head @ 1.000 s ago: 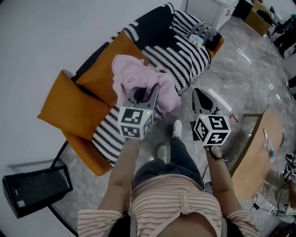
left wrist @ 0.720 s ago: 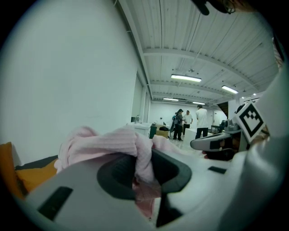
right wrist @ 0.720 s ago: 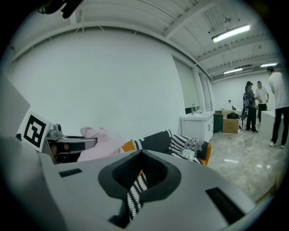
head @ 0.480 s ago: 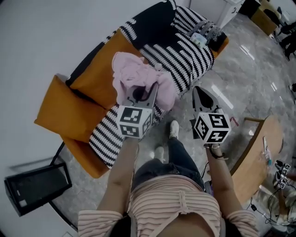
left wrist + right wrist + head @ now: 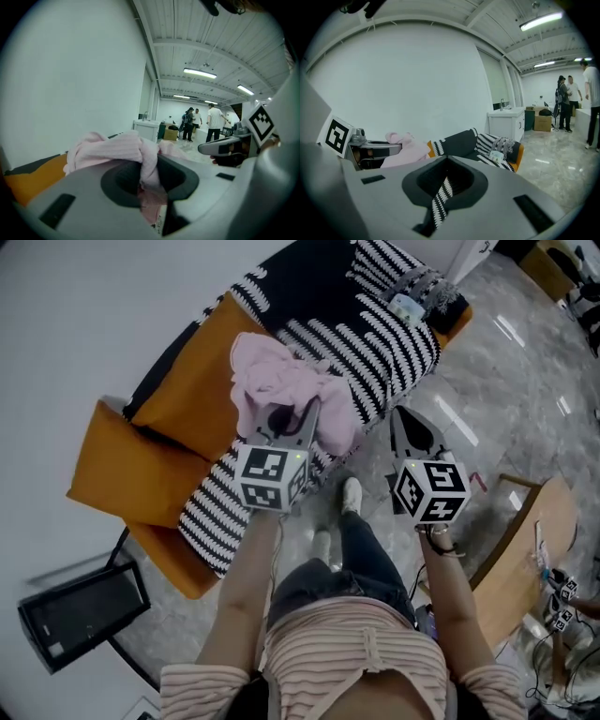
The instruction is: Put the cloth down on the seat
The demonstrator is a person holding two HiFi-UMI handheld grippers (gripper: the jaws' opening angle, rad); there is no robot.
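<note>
Cloth point(image 5: 281, 390) hangs clamped in our left gripper point(image 5: 305, 412), right gripper point(image 5: 397, 416) closed and empty; let go early and we miss the seat point(image 5: 375, 343), upper centre.

Head camera: steeply down over left gripper point(image 5: 300, 416) and right gripper point(image 5: 400, 418). Gripper cameras: close behind own jaws, facing forward. All share the seat point(image 5: 187, 399) ahead.

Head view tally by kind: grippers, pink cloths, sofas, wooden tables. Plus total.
grippers: 2 (left gripper, right gripper)
pink cloth: 1
orange sofa: 1
wooden table: 1
total: 5
</note>
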